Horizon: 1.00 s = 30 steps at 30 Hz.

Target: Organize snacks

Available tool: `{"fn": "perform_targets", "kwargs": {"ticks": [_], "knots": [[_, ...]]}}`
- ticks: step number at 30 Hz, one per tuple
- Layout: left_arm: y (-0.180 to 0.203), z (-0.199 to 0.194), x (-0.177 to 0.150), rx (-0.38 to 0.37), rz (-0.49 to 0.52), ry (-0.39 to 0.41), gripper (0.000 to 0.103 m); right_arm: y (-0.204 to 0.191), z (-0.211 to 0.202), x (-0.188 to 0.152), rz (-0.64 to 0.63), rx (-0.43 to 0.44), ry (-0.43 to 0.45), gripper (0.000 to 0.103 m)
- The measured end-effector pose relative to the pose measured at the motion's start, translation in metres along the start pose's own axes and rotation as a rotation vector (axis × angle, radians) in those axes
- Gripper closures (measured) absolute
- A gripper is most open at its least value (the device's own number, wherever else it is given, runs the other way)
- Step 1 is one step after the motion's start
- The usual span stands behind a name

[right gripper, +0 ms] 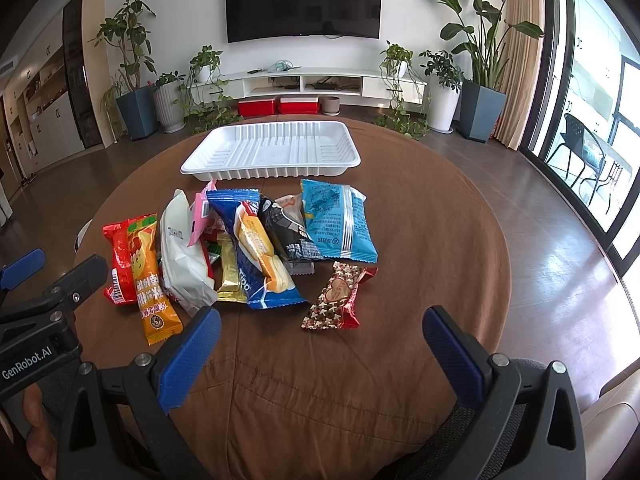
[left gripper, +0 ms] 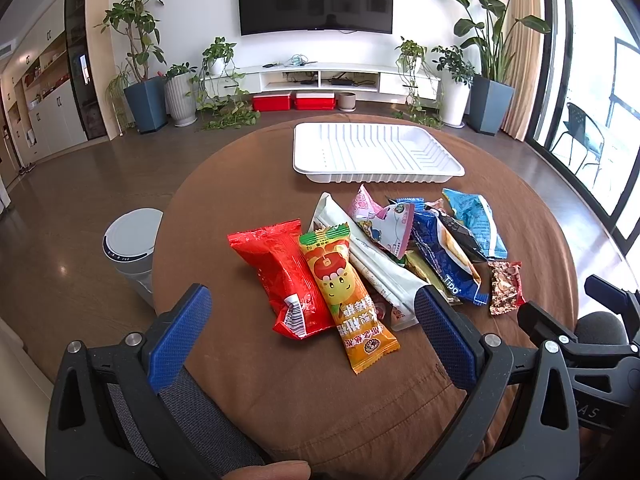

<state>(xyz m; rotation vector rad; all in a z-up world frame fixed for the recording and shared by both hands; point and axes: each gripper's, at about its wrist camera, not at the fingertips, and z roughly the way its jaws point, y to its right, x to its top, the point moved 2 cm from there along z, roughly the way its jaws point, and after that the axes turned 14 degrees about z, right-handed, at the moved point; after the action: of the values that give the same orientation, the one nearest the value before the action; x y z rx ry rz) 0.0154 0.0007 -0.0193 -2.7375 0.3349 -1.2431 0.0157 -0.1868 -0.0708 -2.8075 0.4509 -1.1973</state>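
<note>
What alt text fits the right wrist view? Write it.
A heap of colourful snack packets lies on a round brown-clothed table, in front of an empty white ribbed plastic tray. The right gripper hovers near them, jaws open.

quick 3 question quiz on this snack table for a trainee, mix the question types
1. True or false: the white tray already holds snacks.
2. Which packet lies nearest the right gripper? A) light blue packet B) red heart-print candy packet C) red packet
3. Fill in: both grippers' jaws are ____.

Key:
1. False, it is empty.
2. B
3. Open; the left gripper holds nothing either.
</note>
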Motion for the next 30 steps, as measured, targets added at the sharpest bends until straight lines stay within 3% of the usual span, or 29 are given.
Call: {"fn": "perform_targets", "kwargs": {"ticks": [30], "knots": [[0.0049,0.0052,-0.0039,-0.026,0.004,-0.005,0.0,-0.0001,0.0009,0.0008,-0.002,0.0,-0.004,0.0]]}}
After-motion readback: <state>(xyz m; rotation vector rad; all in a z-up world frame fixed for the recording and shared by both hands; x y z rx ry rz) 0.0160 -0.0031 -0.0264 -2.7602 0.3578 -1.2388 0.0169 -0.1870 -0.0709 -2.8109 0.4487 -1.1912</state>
